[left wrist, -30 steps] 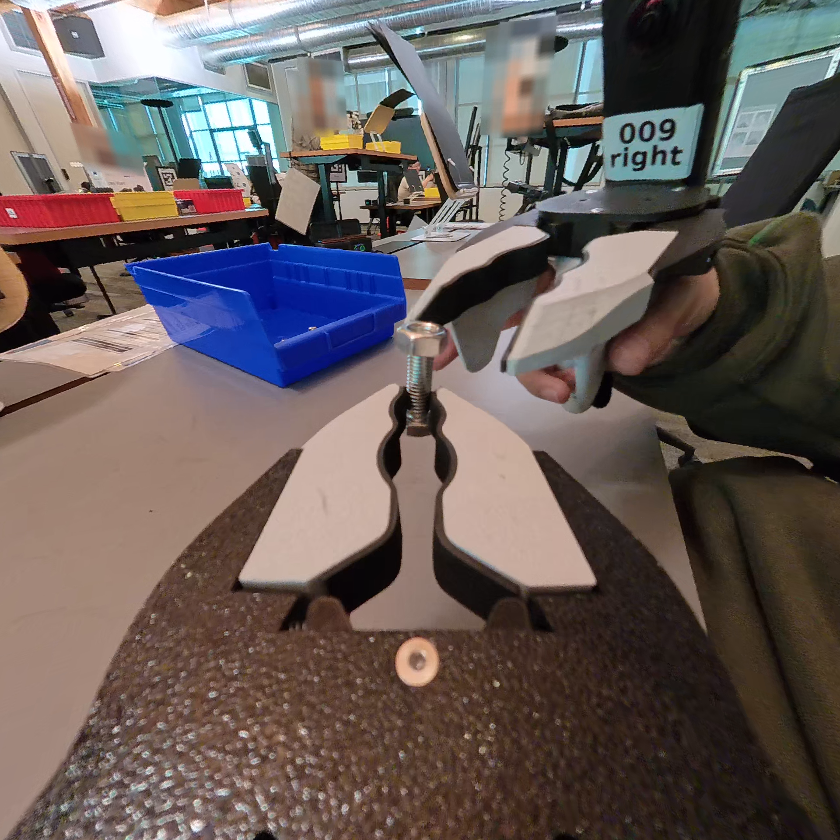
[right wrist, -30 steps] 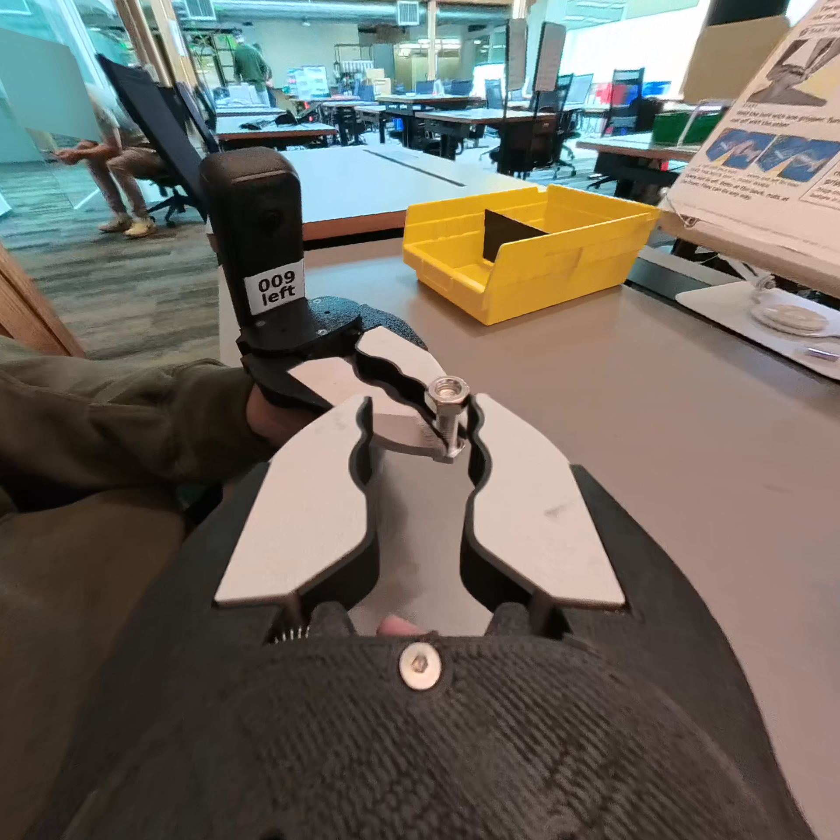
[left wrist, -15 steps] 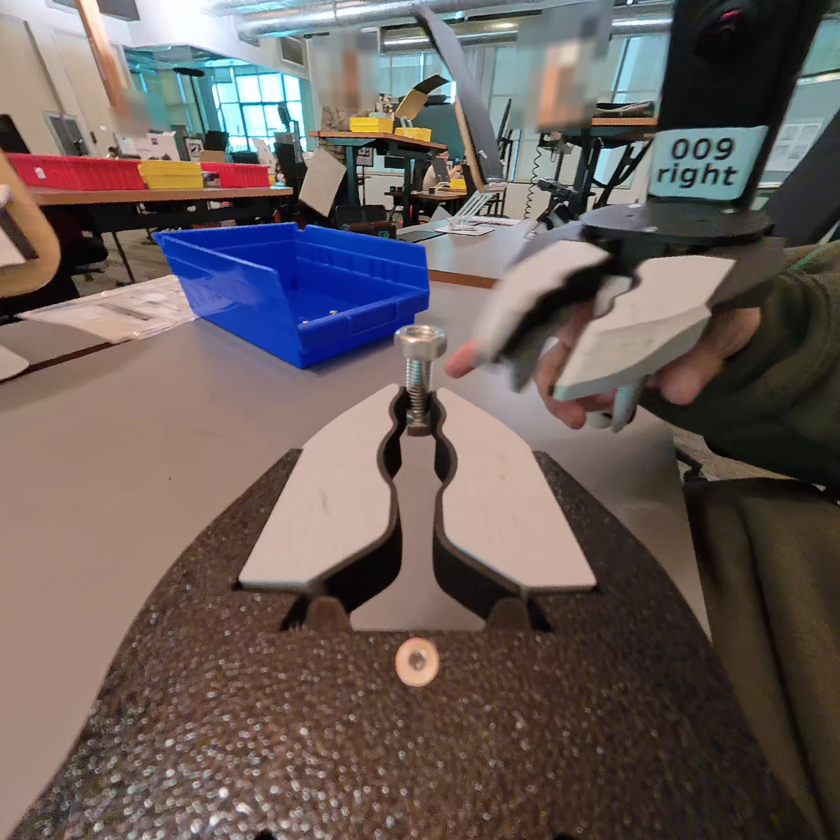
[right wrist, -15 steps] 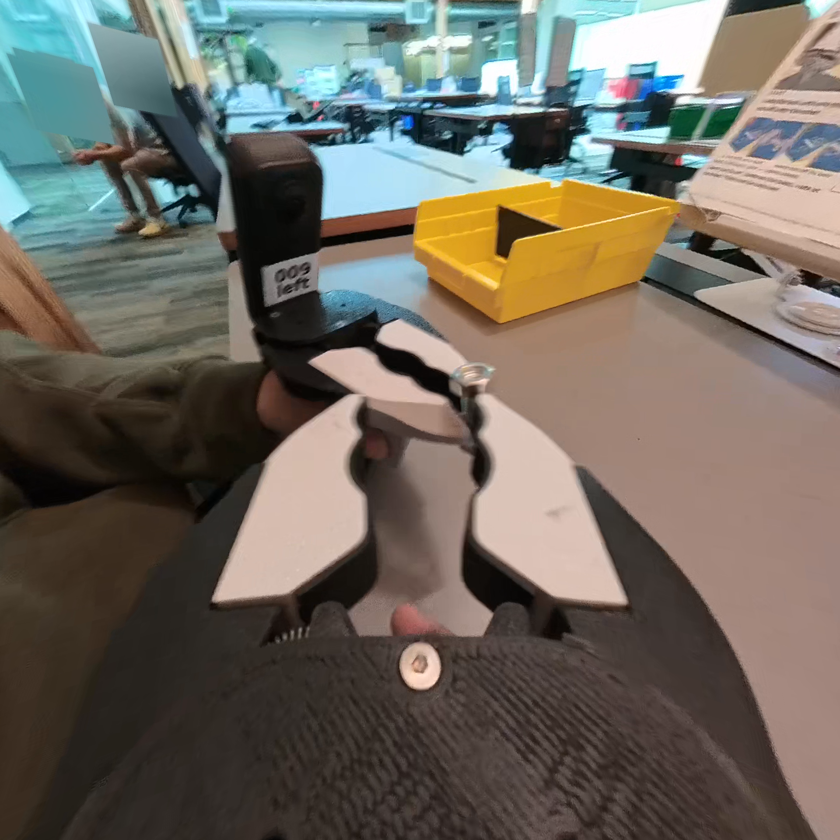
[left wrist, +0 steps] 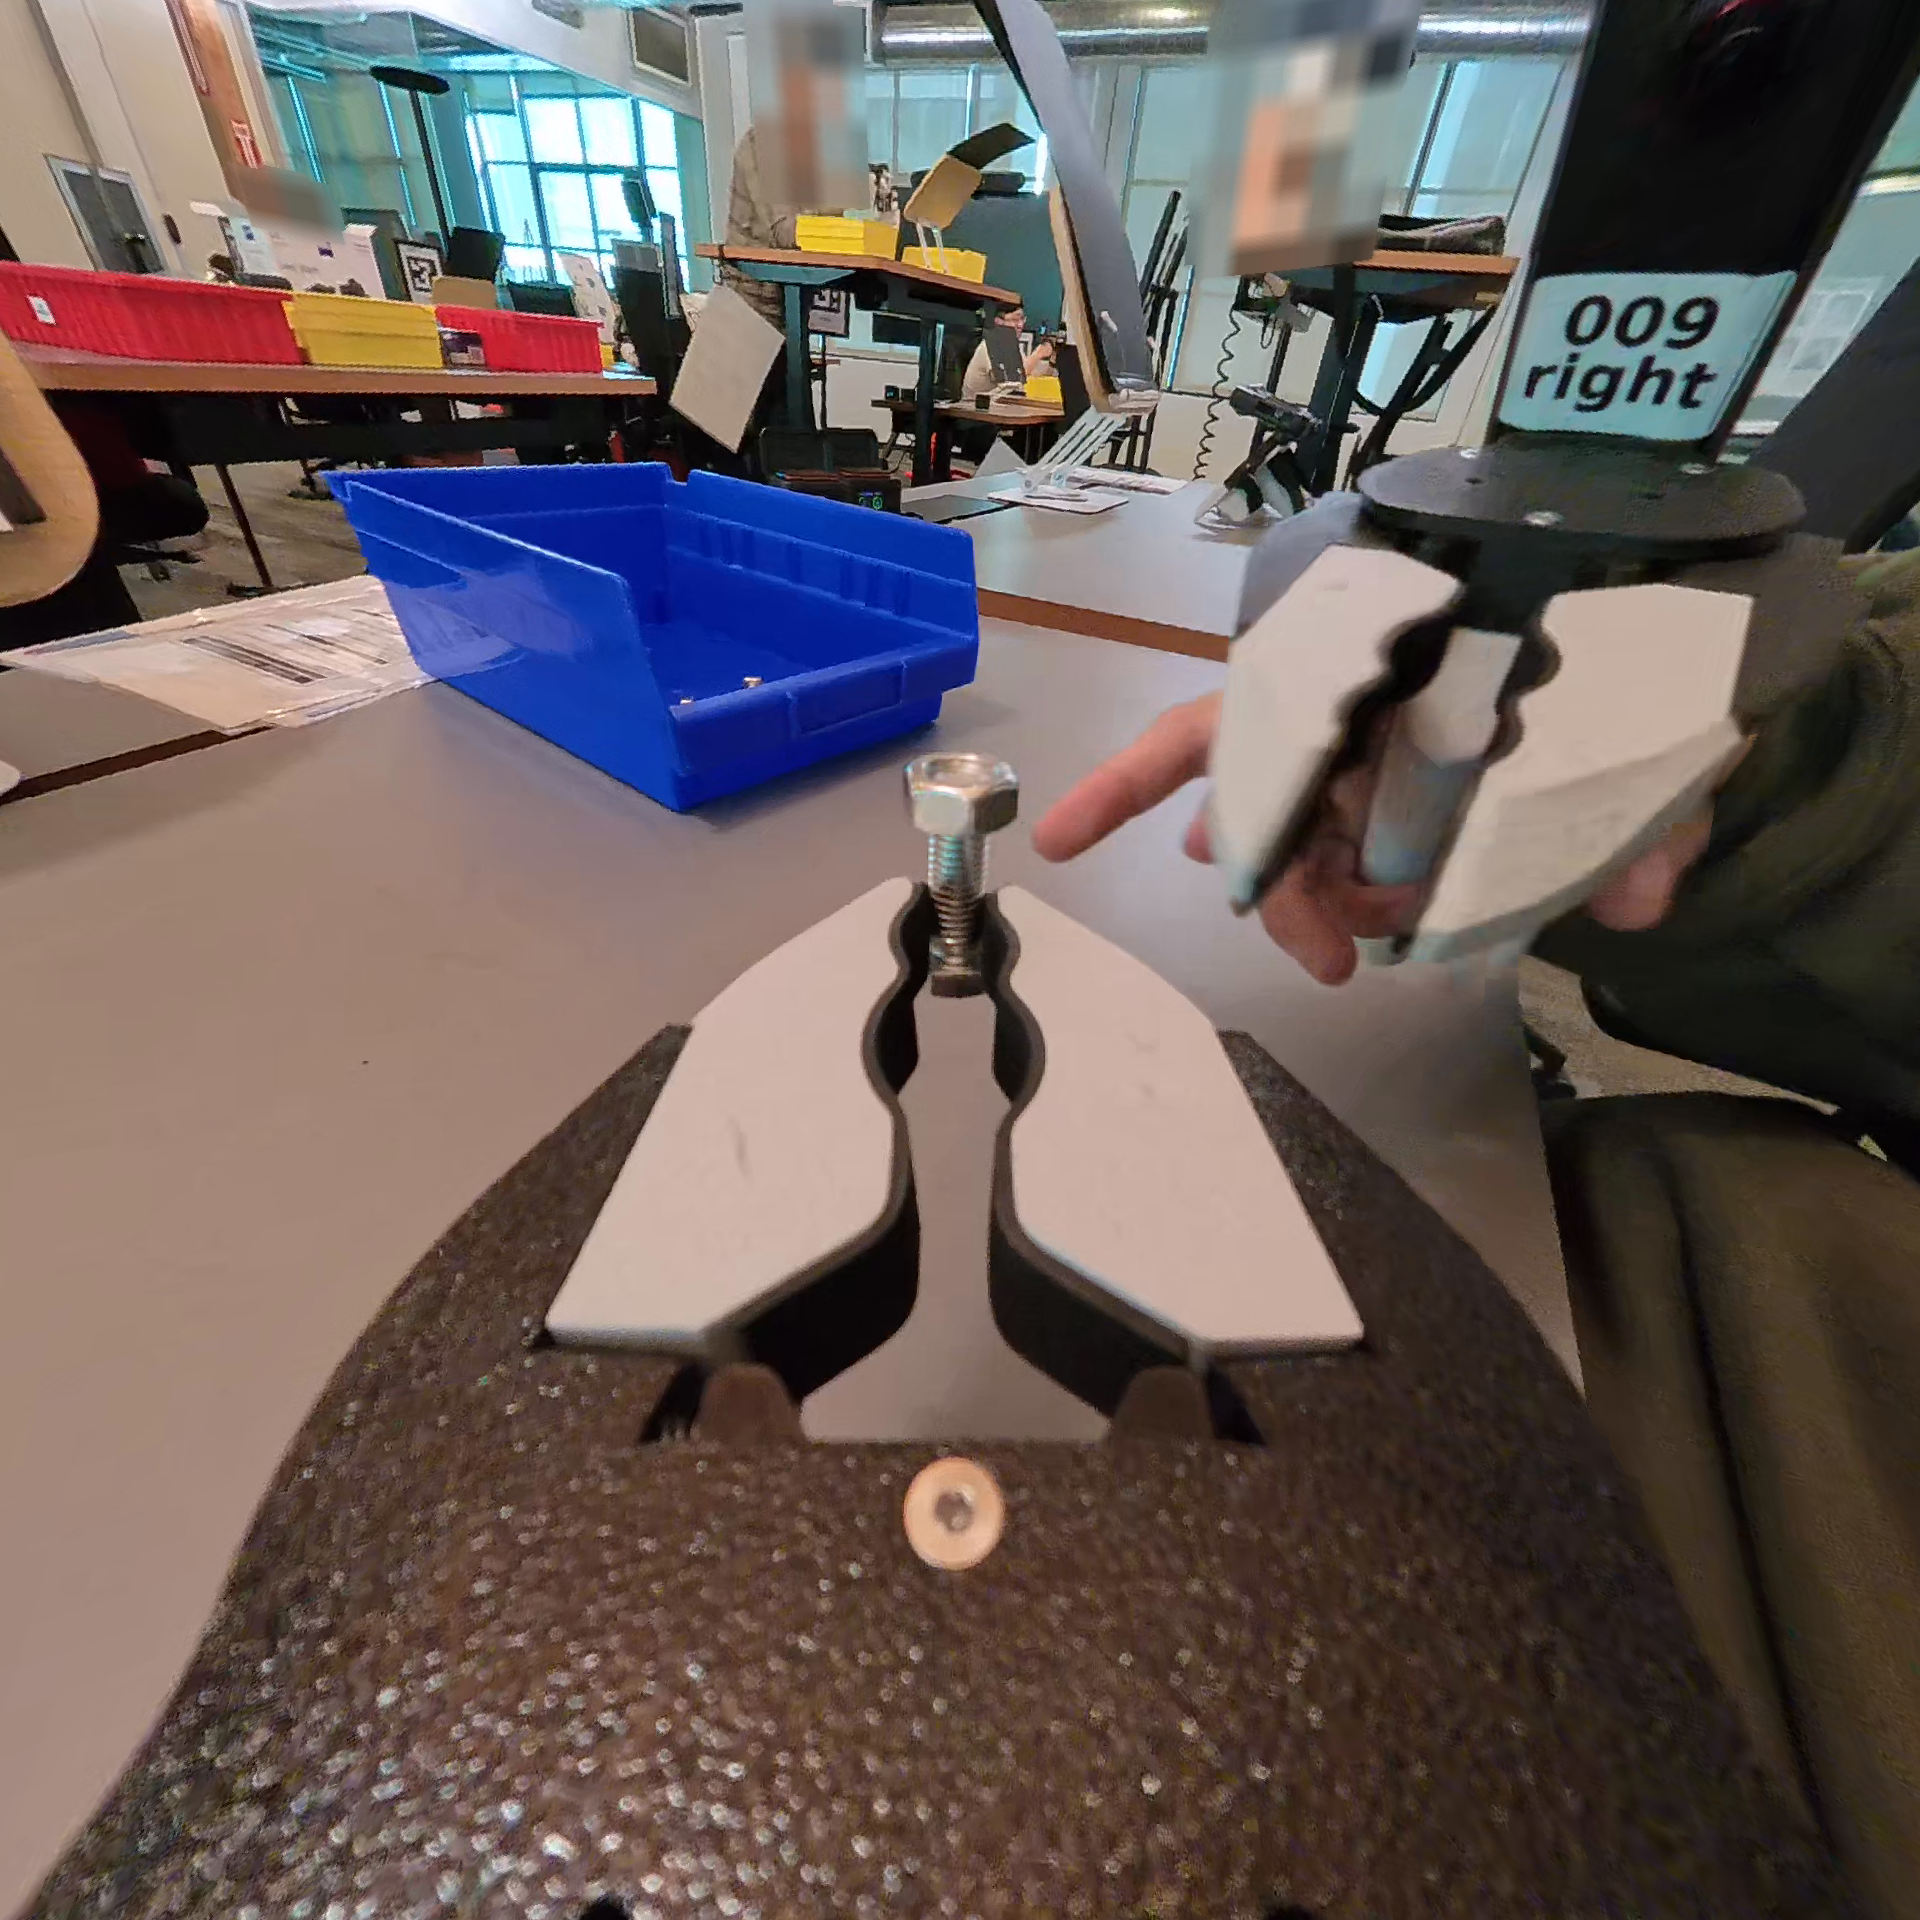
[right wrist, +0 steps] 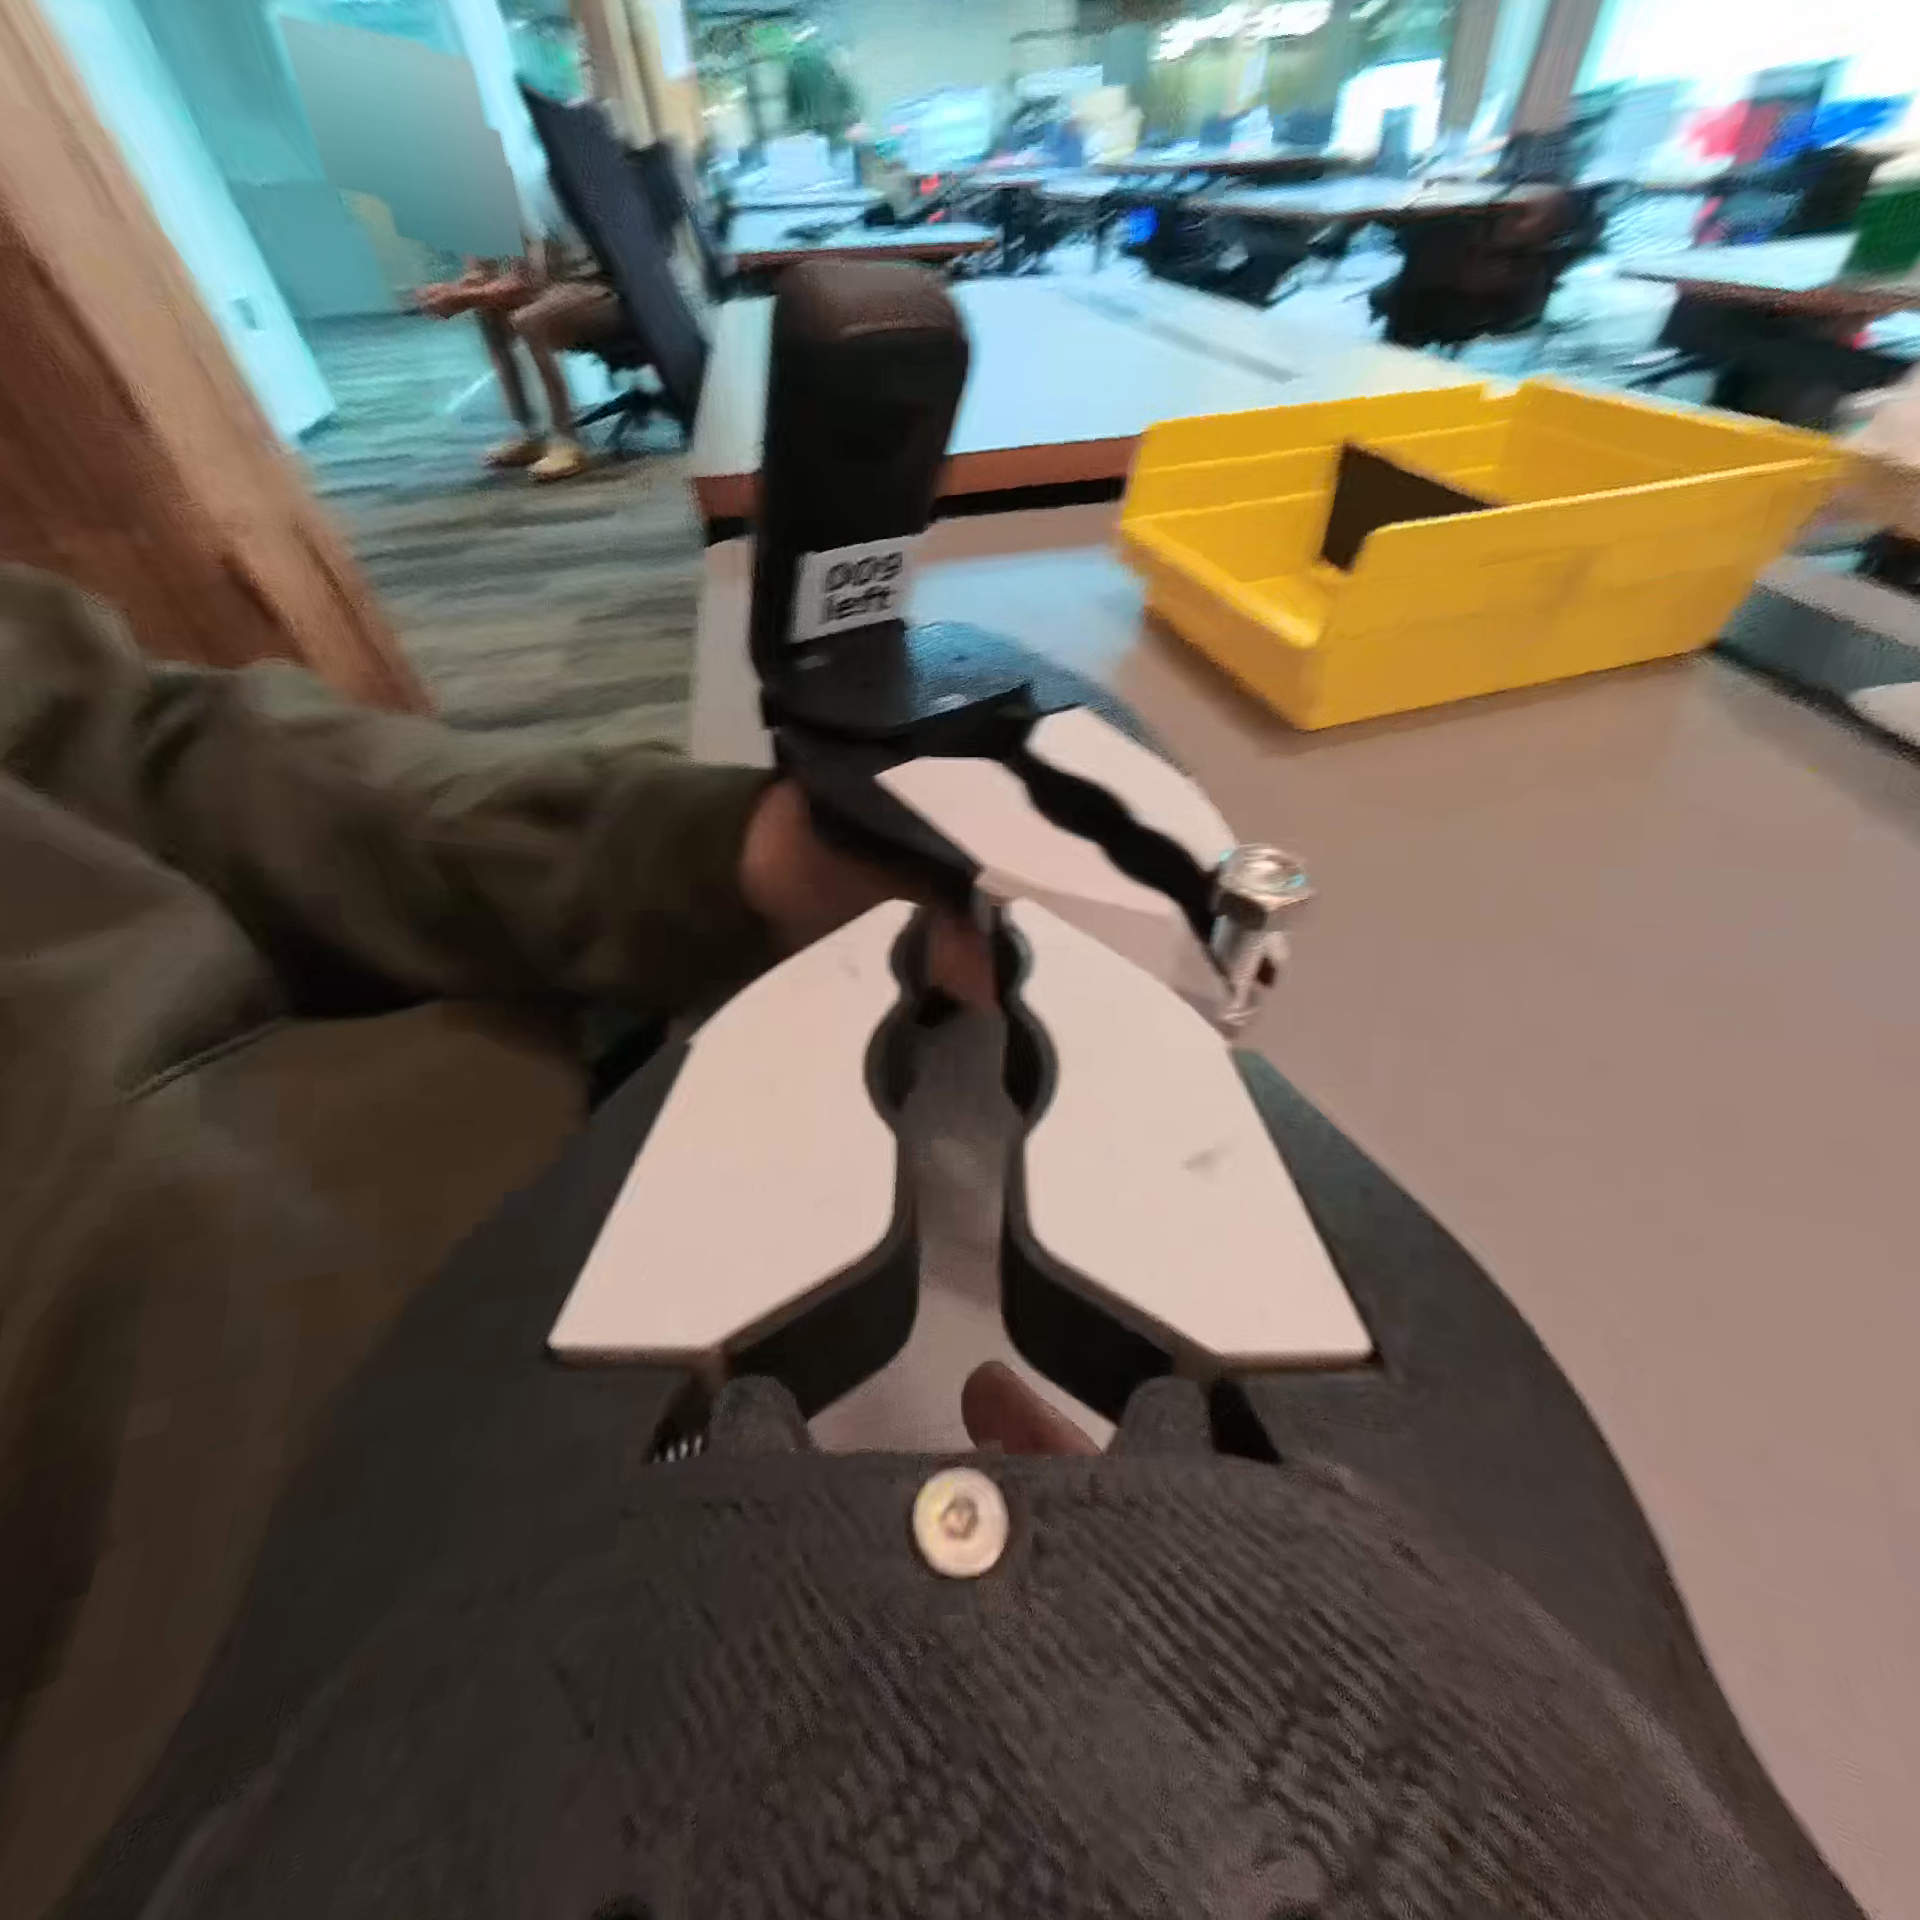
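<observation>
My left gripper (left wrist: 958, 914) is shut on a silver bolt (left wrist: 958, 873) and holds it upright above the grey table (left wrist: 312, 987). A hex nut (left wrist: 961, 795) sits at the bolt's top end. My right gripper (left wrist: 1325, 914) hangs to the right of the bolt, clear of it, its jaws nearly together with nothing seen between them. In the right wrist view my right gripper (right wrist: 956, 935) points at the hand under the left gripper (right wrist: 1231, 914). The bolt (right wrist: 1247, 945) and nut (right wrist: 1262, 873) show to its right. This view is blurred.
A blue bin (left wrist: 665, 623) stands on the table beyond the bolt, with a few small parts inside. Papers (left wrist: 239, 655) lie left of it. A yellow bin (right wrist: 1455, 582) with a black divider stands at the far right. Other desks, chairs and seated people are behind. Spacing between my two grippers at the tips: around 6 centimeters.
My right gripper was open around the nut, then drew back and to the right and closed. The left gripper kept its hold on the bolt.
</observation>
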`<state>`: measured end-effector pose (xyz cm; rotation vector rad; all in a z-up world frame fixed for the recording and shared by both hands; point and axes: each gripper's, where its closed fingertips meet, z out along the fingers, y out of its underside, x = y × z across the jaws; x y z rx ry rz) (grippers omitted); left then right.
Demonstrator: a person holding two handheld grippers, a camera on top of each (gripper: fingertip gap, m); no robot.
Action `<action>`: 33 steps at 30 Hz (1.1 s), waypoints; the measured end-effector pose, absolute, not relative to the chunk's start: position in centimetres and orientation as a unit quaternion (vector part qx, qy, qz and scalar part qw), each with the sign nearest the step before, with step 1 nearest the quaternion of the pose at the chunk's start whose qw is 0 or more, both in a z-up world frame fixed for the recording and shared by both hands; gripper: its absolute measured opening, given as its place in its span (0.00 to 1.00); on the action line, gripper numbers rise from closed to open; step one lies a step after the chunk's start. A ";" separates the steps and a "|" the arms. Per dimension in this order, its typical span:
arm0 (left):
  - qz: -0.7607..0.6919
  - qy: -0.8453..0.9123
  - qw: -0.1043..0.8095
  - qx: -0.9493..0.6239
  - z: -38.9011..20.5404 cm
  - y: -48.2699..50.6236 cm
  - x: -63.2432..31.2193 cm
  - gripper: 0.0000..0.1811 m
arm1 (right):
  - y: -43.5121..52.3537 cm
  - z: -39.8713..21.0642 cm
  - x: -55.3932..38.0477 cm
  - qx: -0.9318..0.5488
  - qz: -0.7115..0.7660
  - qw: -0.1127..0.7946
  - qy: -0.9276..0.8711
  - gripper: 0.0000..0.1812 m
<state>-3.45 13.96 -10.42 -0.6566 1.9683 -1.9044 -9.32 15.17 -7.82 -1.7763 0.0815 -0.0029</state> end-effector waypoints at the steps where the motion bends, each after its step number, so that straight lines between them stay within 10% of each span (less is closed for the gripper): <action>1: -0.668 0.690 0.162 -0.229 -10.4 13.9 -3.5 0.05 | 15.2 -8.0 -9.0 -0.783 -0.010 0.620 0.046 0.11; 7: -0.667 0.697 0.156 -0.211 -10.5 13.2 -4.0 0.05 | 14.5 -8.2 -4.7 -0.758 -0.123 0.624 0.143 0.36; 12: -0.664 0.692 0.165 -0.229 -10.5 13.9 -3.5 0.05 | 15.6 -7.8 -6.7 -0.755 -0.053 0.645 0.102 0.32; 14: -0.668 0.689 0.157 -0.234 -10.5 14.0 -3.4 0.05 | 15.4 -7.8 -9.4 -0.767 0.017 0.640 0.032 0.11; 19: -0.665 0.697 0.156 -0.220 -10.5 13.5 -3.7 0.05 | 14.2 -7.9 -5.0 -0.761 -0.102 0.628 0.127 0.34; 26: -0.661 0.706 0.149 -0.205 -10.7 13.2 -4.1 0.05 | 15.3 -8.2 -6.9 -0.758 -0.066 0.642 0.097 0.37; 30: -0.641 0.720 0.168 -0.204 -11.2 12.8 -4.0 0.05 | 13.9 -8.5 -7.0 -0.785 -0.046 0.611 0.090 0.32; 33: -0.649 0.708 0.160 -0.229 -11.0 13.4 -3.5 0.05 | 13.4 -7.9 -9.9 -0.787 0.036 0.615 0.030 0.08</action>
